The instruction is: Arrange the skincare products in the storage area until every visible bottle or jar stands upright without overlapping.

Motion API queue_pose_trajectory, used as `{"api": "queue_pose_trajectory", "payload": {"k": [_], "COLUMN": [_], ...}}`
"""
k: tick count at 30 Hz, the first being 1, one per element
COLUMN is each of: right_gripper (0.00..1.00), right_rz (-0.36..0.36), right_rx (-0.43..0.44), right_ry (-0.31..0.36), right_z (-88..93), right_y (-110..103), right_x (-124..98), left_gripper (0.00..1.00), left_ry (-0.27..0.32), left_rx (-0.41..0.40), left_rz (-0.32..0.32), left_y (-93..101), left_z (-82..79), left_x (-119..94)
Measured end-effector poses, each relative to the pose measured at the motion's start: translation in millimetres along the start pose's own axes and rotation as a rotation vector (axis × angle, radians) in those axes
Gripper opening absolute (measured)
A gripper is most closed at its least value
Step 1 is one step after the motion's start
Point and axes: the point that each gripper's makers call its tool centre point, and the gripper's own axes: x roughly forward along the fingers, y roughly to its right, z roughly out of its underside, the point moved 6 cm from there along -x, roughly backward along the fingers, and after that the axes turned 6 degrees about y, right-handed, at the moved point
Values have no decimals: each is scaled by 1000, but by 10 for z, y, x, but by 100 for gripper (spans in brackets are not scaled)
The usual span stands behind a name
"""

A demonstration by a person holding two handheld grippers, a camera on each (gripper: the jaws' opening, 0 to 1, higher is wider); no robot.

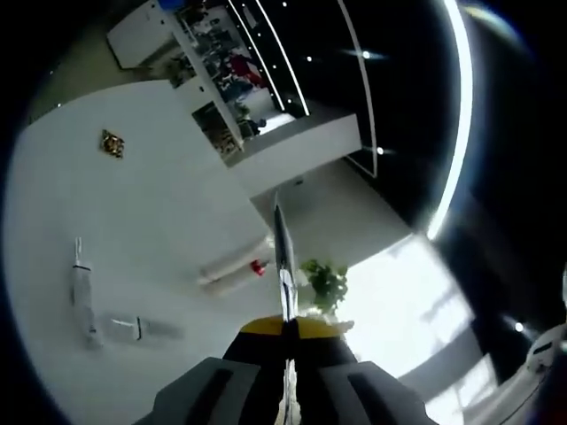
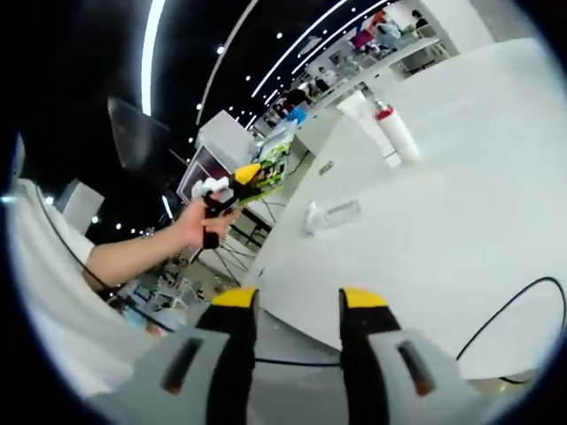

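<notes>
On the white counter (image 2: pixel 461 204), in your right gripper view, a white bottle with a red collar (image 2: pixel 394 131) lies on its side, long axis running from the near centre toward the far edge, and a clear flat tube (image 2: pixel 332 215) lies nearer you, crosswise to it; no label on either can be read. Your right gripper (image 2: pixel 298 305) stands with its yellow-tipped jaws apart and nothing between them. Your left gripper (image 1: pixel 283 274), held up off the counter's edge, has its jaws pressed together into one thin line, and its view shows the bottle (image 1: pixel 232 266) and tube (image 1: pixel 137 328) lying flat.
</notes>
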Motion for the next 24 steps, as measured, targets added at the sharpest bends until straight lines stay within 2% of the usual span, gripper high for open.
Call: {"api": "queue_pose_trajectory", "payload": {"k": [3,7,12,17,21,24], "right_gripper": [38,40,44,48,51,52], "right_rz": [11,44,148,239,271,325], "right_rx": [7,7,-16,-29,-42,-40], "right_ry": [-9,12,-12,-7,-8,3], "right_z": [23,-13,-33,-108,-145,-155], "right_y": [7,53,197,306,345,404], "right_x": [-9,-12,-7,-16,-22,-45], "left_gripper": [1,1,1,1,1,1], "left_ry": [-14,-29,-52,-55,-62,-76], "left_rx": [-14,-21,-41,-62,-73,-83], "left_rz": [-42,-56,-100,-115,-129,-152], "left_y": [-160,-258,-453,-579,-683,-795], "left_z": [-56,-84,-109,-134,-138,-120], "left_x": [74,144,294,437,523,617]}}
